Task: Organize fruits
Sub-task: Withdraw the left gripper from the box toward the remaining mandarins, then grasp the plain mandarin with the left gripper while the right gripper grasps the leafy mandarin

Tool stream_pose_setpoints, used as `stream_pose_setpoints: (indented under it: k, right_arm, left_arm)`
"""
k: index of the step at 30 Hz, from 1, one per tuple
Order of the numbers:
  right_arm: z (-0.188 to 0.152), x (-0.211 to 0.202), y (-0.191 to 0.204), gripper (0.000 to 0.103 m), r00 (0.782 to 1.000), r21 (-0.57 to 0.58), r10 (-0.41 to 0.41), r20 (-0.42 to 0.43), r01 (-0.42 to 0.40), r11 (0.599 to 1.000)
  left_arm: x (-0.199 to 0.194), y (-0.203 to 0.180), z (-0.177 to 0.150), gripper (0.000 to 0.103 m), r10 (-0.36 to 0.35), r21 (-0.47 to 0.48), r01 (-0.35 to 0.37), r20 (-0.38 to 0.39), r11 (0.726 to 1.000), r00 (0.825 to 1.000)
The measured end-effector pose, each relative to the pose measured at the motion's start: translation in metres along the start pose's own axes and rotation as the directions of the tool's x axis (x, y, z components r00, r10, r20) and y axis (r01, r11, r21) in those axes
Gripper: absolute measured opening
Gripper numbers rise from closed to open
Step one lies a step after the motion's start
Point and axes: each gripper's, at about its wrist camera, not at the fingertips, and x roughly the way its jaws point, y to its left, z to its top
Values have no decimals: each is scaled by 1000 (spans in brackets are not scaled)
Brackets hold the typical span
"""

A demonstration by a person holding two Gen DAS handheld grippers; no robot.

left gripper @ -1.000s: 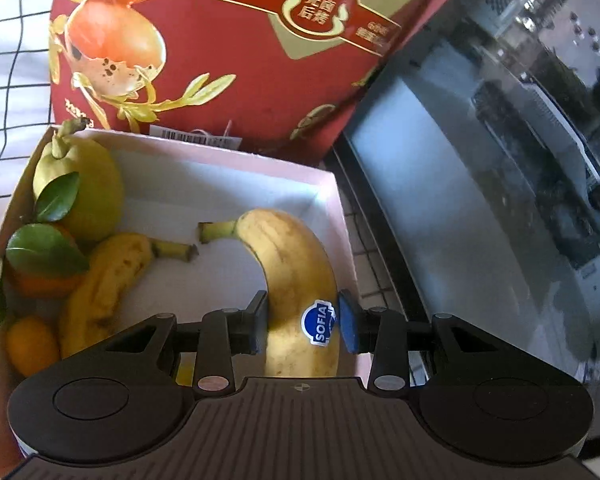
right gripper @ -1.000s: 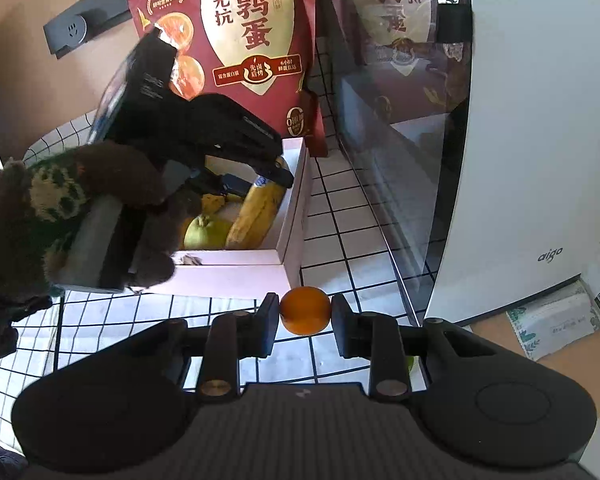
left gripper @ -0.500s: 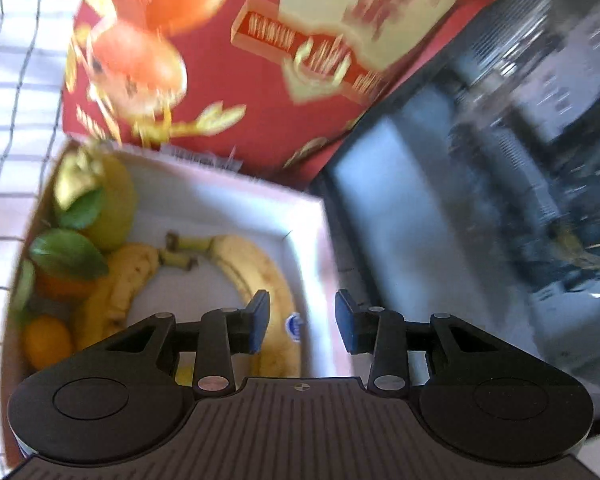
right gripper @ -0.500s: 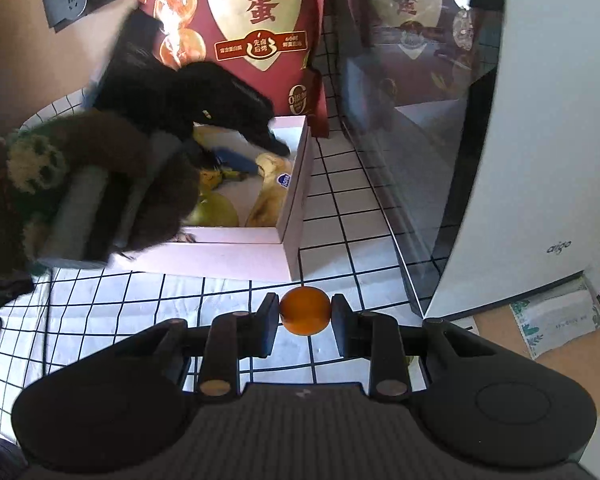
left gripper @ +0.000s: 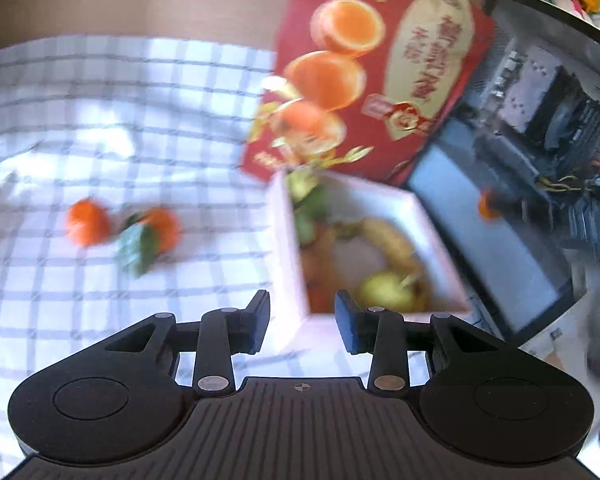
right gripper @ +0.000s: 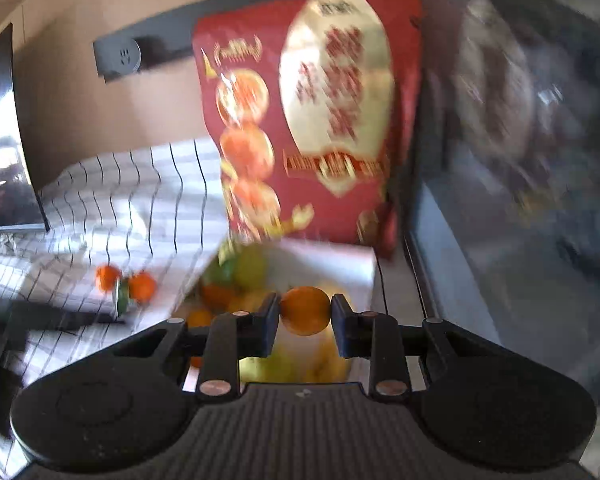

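Right wrist view showed the right hand-held gripper (right gripper: 305, 311) clamping an orange (right gripper: 305, 310) above the box (right gripper: 340, 266), which already held several fruits. Left hand-held gripper (left gripper: 302, 320) hung wide and empty; two tangerines (left gripper: 124, 227) lay left of the box, unsorted.

In my left view the box (left gripper: 416, 216) sits right of centre on the cloth (left gripper: 100, 120), holding a banana (left gripper: 392, 240) and a pear (left gripper: 388, 292), with the bag (left gripper: 380, 68) standing behind it at upper right. Two oranges (left gripper: 88, 222) lie side by side on the cloth at centre left, well apart from the box. In my right view the held orange (right gripper: 305, 310) is at centre, above the box.
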Motion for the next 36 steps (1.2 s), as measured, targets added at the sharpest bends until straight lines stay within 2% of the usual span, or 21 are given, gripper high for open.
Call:
stream_pose_setpoints:
  k: [3,6,9,14,22,26,30,33,36]
  right_arm:
    - [33,21,-1,35,1000,39,12,-19,-12,999]
    - [54,30,-5,36,999,114,50,-19,-47,992]
    - [64,33,-4,39,998,150,64,-12,-61,987]
    - [69,38,15,41,998,117,45,-43,-40,992]
    - [70,71,90,41,982,6,115,-147,-115,993]
    - [59,101,136,43,961,-43,161,-224,-175,984]
    - [45,141,179,46,928,-97,207,-310,-248,964]
    - [36,170,206,46,916,-148,197,-350,-262,954]
    - [27,199,223,54,914,-178,169,-369,-248,952]
  left_arm:
    - [-18,29,-15,40,36,-76,-36,-5,996,999]
    - [-27,59,-29,40,77,-178,-83,-40,980,996]
    - [-38,83,-43,40,105,-241,-111,-36,964,994]
    - [-51,106,-55,40,116,-276,-117,-22,954,993]
    - [-59,128,-62,40,179,-258,-178,-19,950,984]
    - [-63,144,-66,40,182,-288,-179,-18,941,983]
    - [-64,160,-71,40,180,-316,-179,-26,932,983]
    - [-64,170,-75,40,175,-329,-176,-31,928,984]
    - [-64,179,-79,40,169,-328,-169,-28,930,985]
